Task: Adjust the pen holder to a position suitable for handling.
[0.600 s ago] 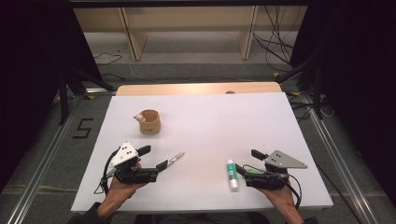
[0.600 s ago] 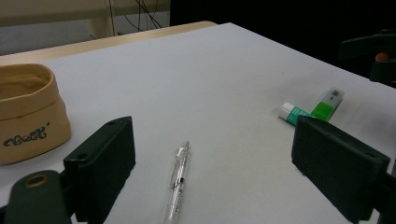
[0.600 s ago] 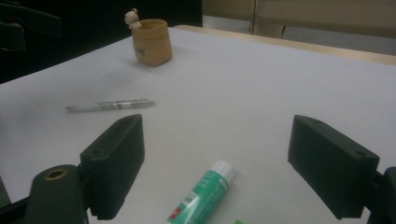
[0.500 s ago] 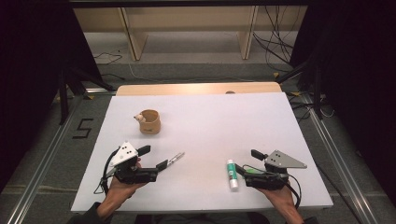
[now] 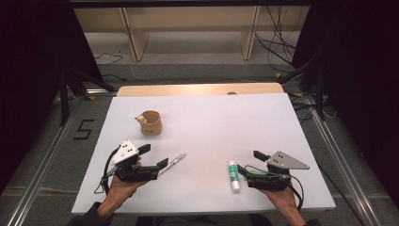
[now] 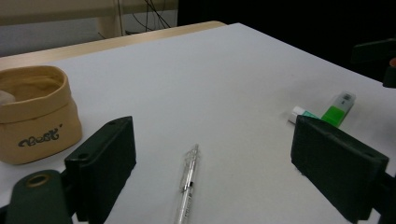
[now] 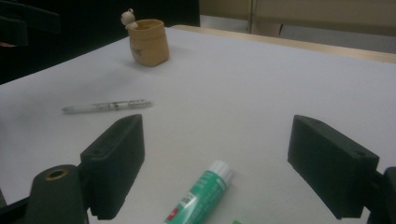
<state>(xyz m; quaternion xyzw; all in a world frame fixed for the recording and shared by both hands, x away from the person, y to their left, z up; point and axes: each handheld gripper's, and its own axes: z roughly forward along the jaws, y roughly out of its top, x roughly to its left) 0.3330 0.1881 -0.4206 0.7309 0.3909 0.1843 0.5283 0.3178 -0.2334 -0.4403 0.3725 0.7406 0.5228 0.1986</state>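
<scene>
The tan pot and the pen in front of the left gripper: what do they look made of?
The tan pot looks like soft fabric or paper-like sheet, matte: its rim is folded over and its wall sags unevenly. The pen looks like clear hard plastic, glossy: its inner parts show through the barrel, and the tip looks metallic, though too small to confirm.

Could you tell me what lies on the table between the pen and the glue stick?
Nothing: in the high view, the white table top is bare between the pen and the glue stick. The left gripper view shows the same bare stretch.
</scene>
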